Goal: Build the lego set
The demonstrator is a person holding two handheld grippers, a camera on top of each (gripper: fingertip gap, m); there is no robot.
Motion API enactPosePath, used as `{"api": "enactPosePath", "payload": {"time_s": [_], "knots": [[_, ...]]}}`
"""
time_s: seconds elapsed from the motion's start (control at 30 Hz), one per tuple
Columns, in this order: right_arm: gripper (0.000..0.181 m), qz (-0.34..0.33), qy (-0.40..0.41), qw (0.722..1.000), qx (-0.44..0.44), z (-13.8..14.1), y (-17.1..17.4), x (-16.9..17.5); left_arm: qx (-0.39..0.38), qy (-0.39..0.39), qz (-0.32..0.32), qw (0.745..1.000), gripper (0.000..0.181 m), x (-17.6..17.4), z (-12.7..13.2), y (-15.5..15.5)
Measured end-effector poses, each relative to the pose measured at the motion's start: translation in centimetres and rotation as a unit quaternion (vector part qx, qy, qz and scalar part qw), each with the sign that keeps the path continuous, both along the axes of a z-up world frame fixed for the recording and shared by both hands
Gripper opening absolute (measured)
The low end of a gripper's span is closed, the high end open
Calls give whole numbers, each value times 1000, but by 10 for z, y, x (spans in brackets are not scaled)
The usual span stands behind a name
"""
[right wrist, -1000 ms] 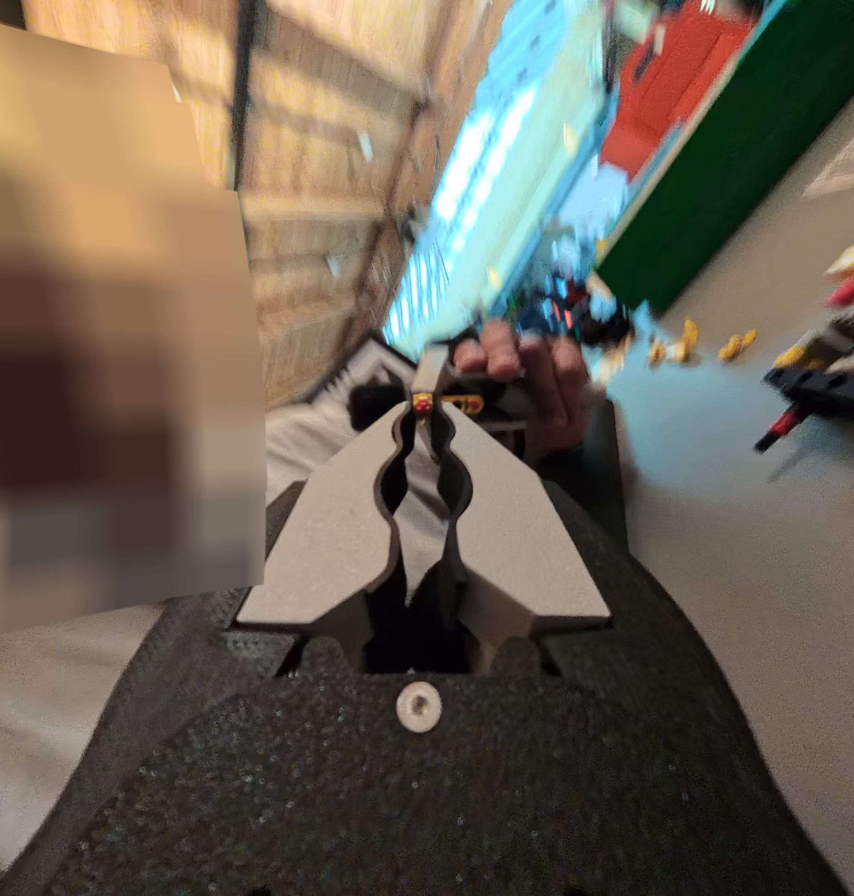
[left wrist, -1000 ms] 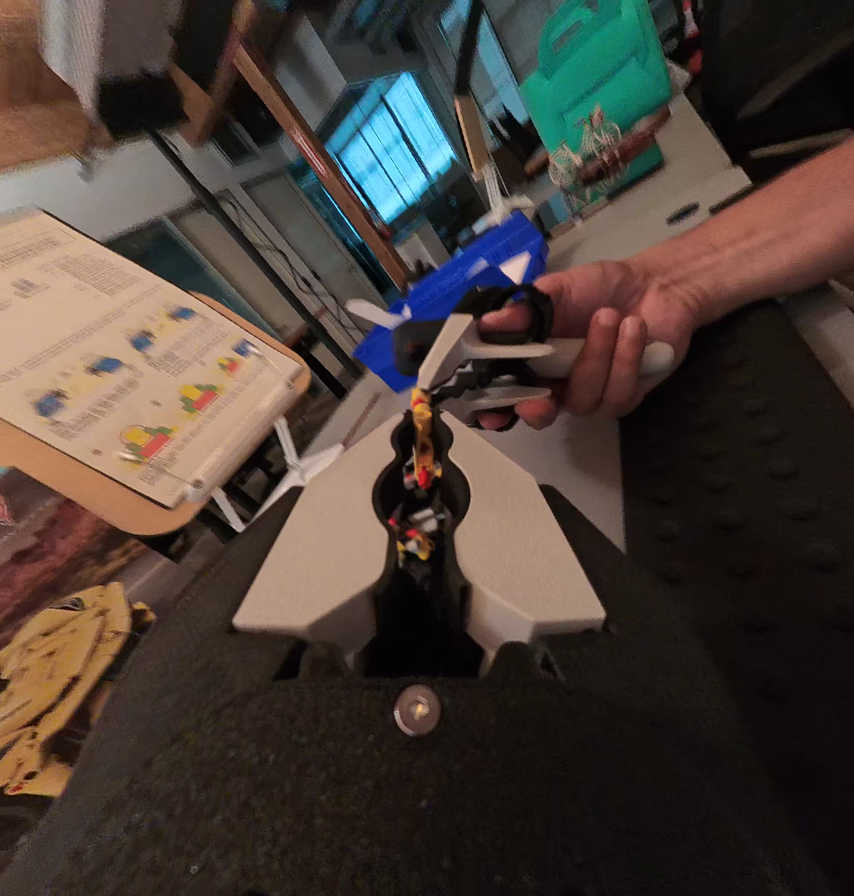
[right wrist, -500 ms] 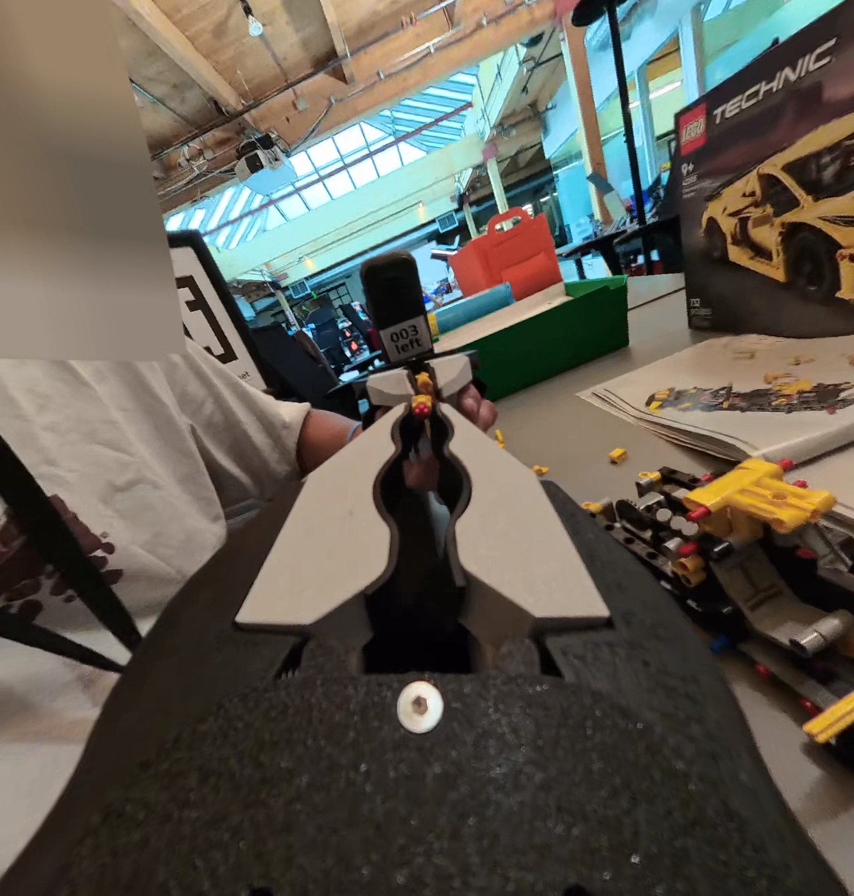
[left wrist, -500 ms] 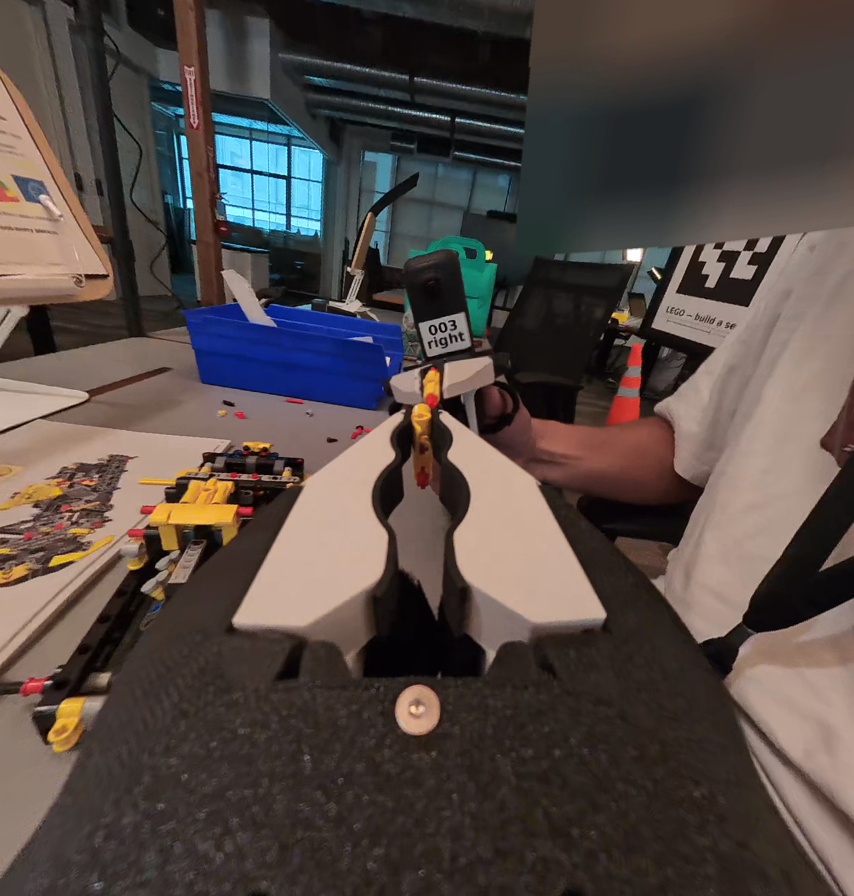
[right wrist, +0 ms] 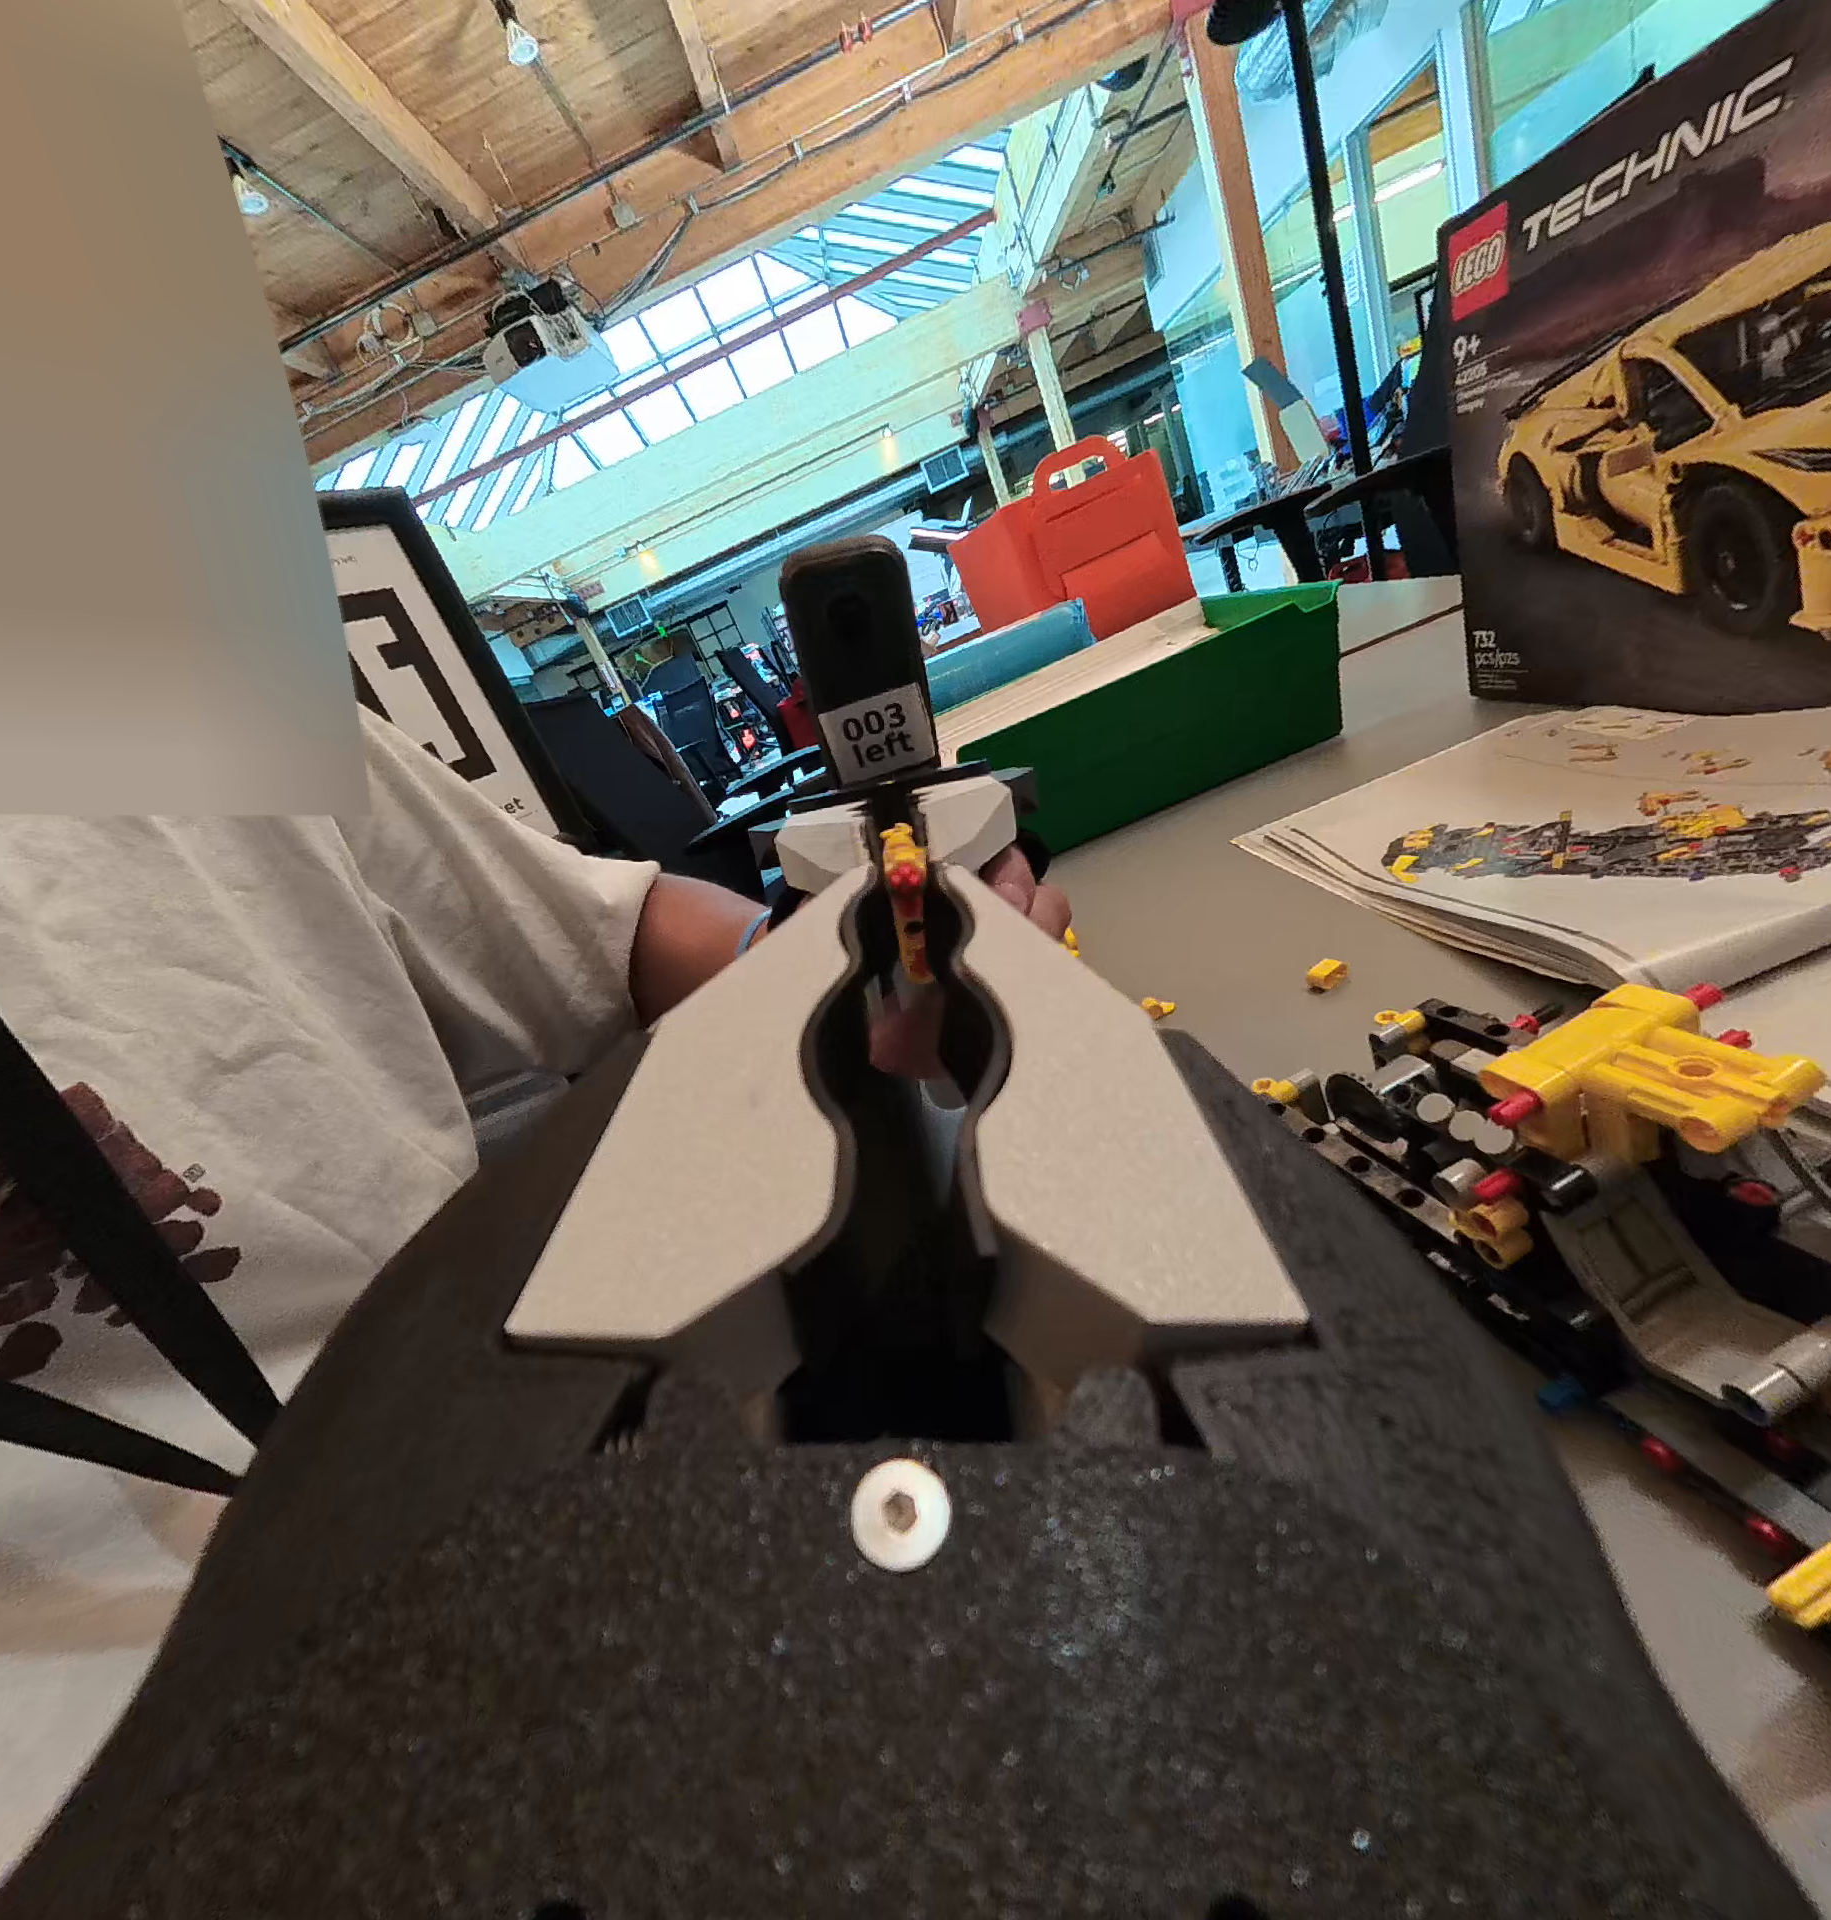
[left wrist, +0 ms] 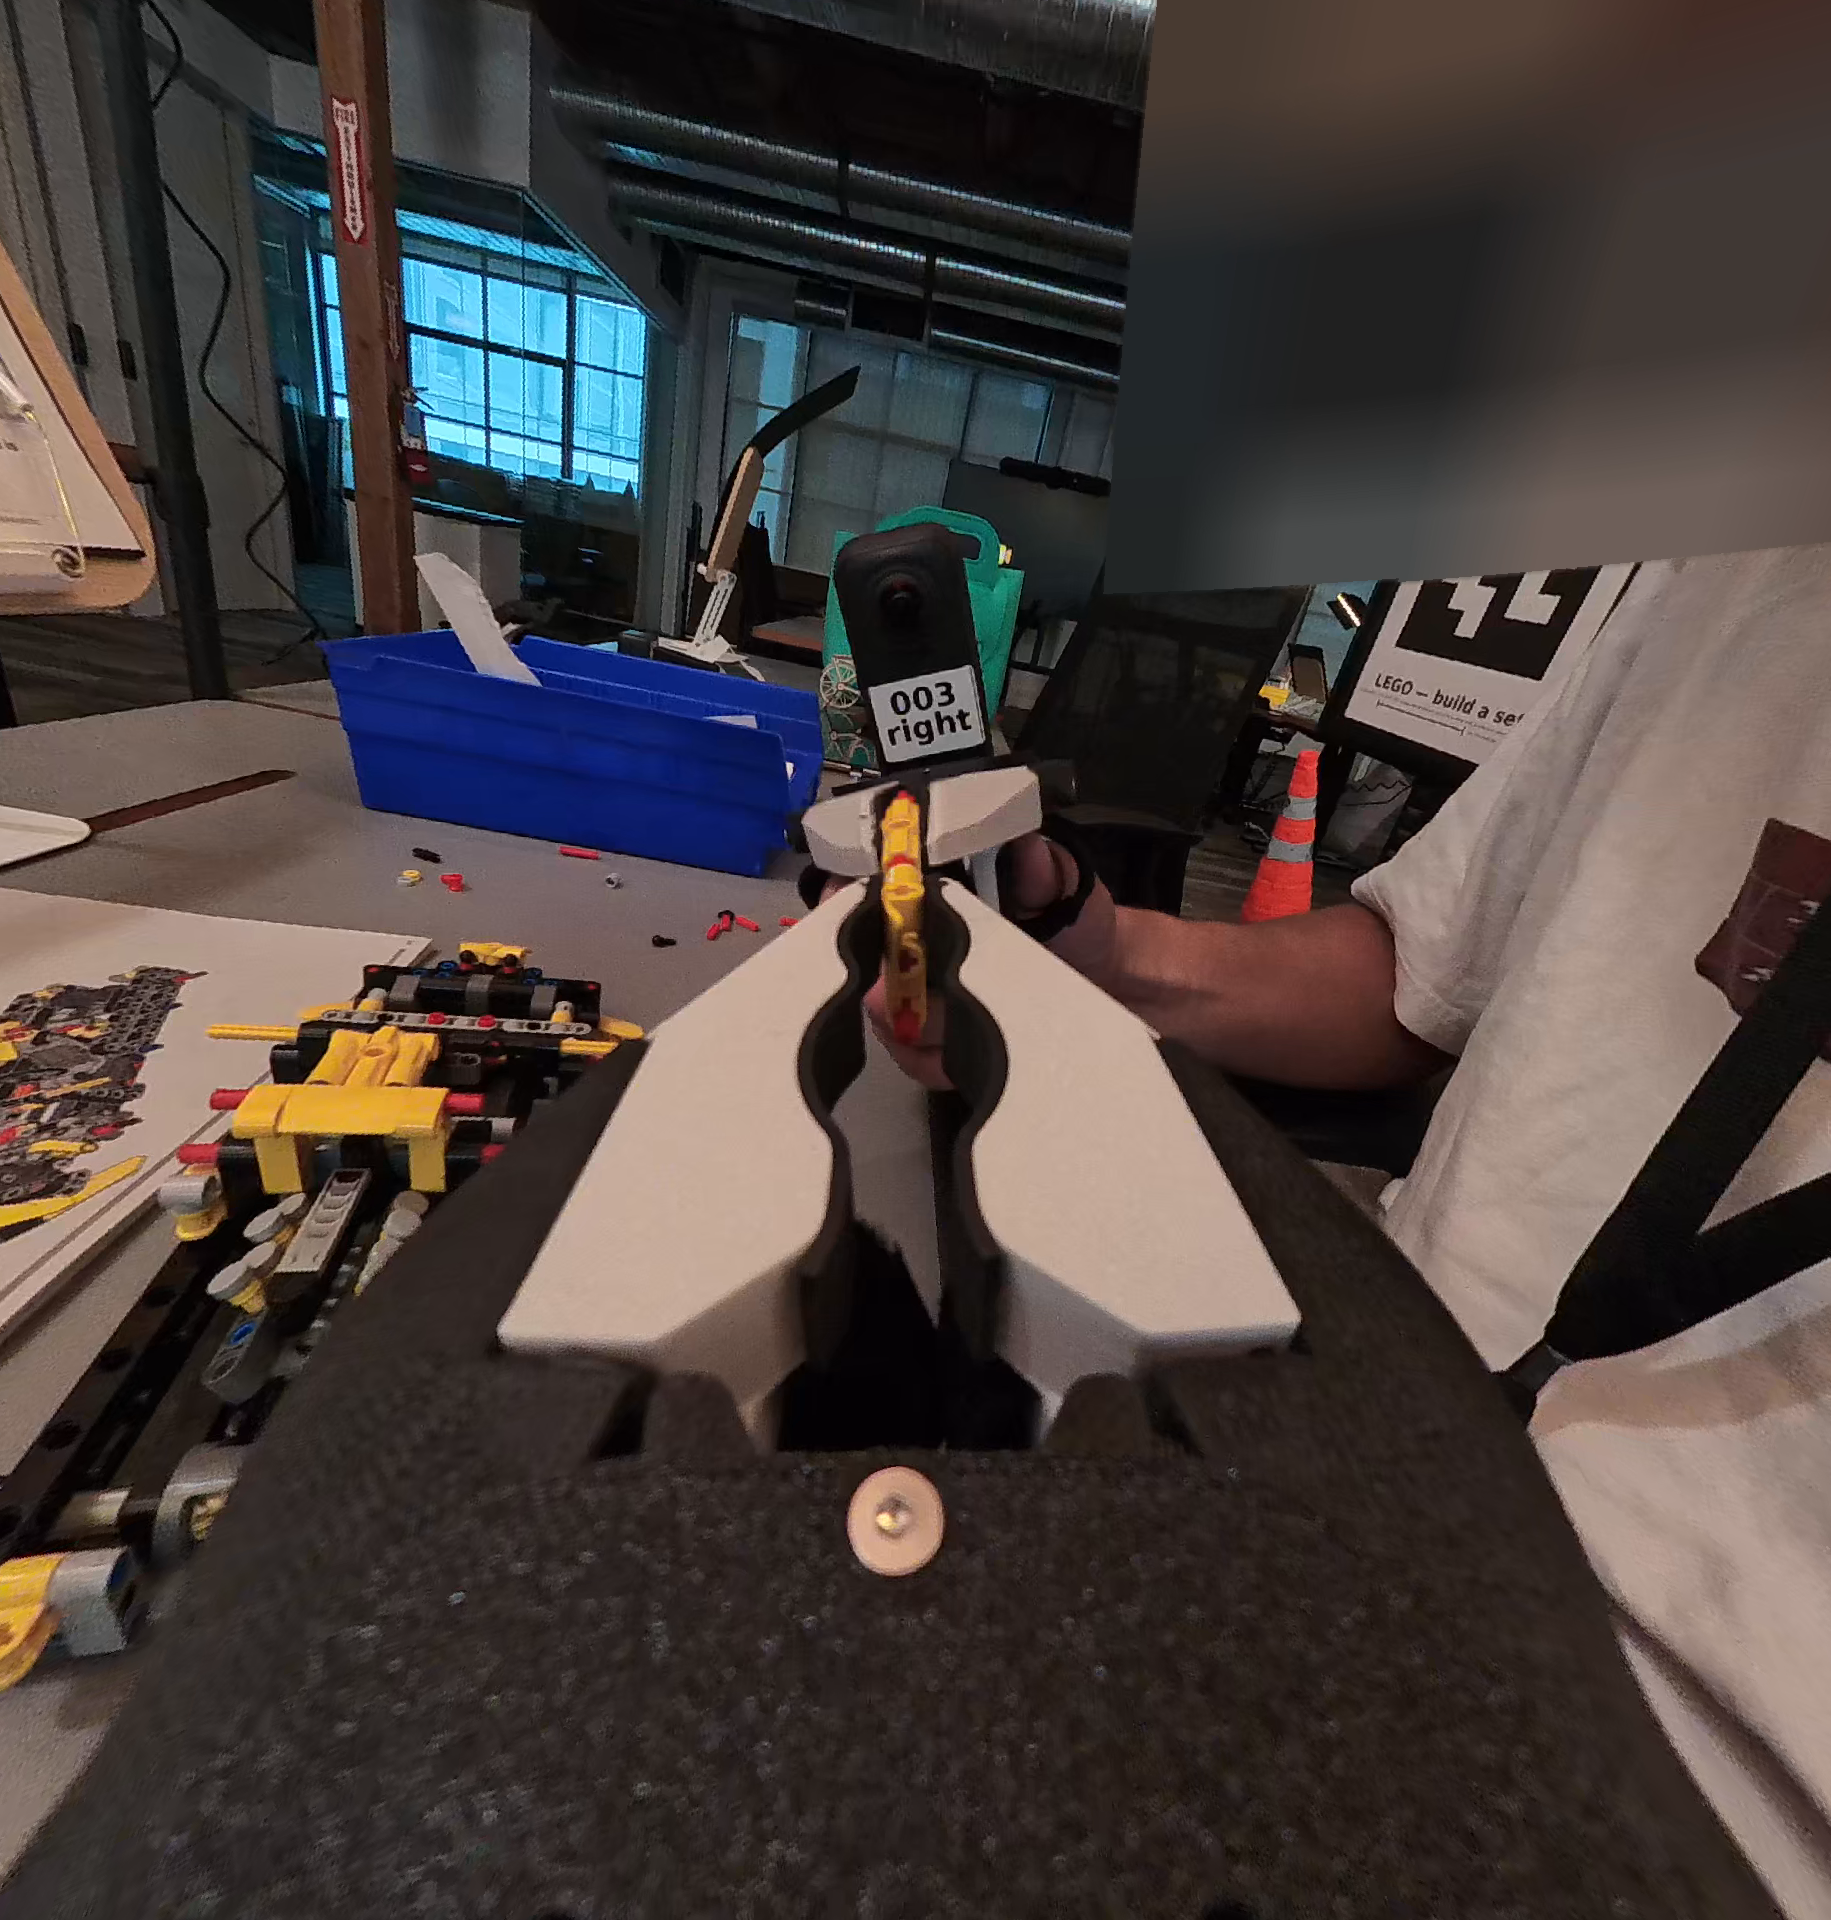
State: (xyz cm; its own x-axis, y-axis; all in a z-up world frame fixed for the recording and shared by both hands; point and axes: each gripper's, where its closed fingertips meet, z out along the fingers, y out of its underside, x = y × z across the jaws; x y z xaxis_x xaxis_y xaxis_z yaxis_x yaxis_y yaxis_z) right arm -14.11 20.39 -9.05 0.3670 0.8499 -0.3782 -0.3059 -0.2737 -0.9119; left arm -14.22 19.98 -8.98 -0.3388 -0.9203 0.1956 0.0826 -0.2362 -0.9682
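Observation:
A small yellow lego piece with red pins (left wrist: 903, 935) is held in the air between both grippers, which meet tip to tip. My left gripper (left wrist: 900, 899) is shut on one end of it. My right gripper (left wrist: 916, 821) faces it and is shut on the other end. In the right wrist view the same piece (right wrist: 906, 904) sits in my right gripper (right wrist: 906, 883), with the left gripper (right wrist: 895, 831) just beyond. The part-built black and yellow car chassis (left wrist: 371, 1122) lies on the table; it also shows in the right wrist view (right wrist: 1617, 1122).
An open instruction booklet (left wrist: 59, 1070) (right wrist: 1617, 852) lies by the chassis. A blue bin (left wrist: 578, 748), a green bin (right wrist: 1150, 717) and the set's box (right wrist: 1669, 416) stand farther back. Loose small pieces (left wrist: 734, 920) (right wrist: 1326, 971) are scattered on the grey table. The person's torso is close behind. Only a small space, under 4 cm, lies between the two pairs of fingers.
A second ago both views were tilted and blurred; they have swung level. The grippers stay tip to tip on the yellow piece. Almost nothing has moved in the last half second.

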Motion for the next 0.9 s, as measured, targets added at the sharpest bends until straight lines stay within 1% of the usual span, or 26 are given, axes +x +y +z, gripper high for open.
{"api": "enactPosePath", "payload": {"time_s": [0.27,0.4,0.5,0.7,0.83,0.9], "knots": [[6,4,14,1000,5,4,-1,-1,-11,-11,-4,1000,7,-1,4,-1],[7,-11,-10,1000,26,1,-1,-2,-23,-6,-12,1000,8,-1,2,0],[6,7,-3,1000,8,-1,-3,-3,-19,2,-18,1000,8,-2,0,-3],[7,35,-16,999,-20,-11,-6,-6,27,32,-20,999,7,-4,-11,-7],[6,38,-49,998,-32,-22,-6,-7,71,66,-12,995,7,-4,-24,-8],[6,39,-78,996,-25,-30,-8,-12,94,79,-13,992,7,-4,-30,-10]]}}
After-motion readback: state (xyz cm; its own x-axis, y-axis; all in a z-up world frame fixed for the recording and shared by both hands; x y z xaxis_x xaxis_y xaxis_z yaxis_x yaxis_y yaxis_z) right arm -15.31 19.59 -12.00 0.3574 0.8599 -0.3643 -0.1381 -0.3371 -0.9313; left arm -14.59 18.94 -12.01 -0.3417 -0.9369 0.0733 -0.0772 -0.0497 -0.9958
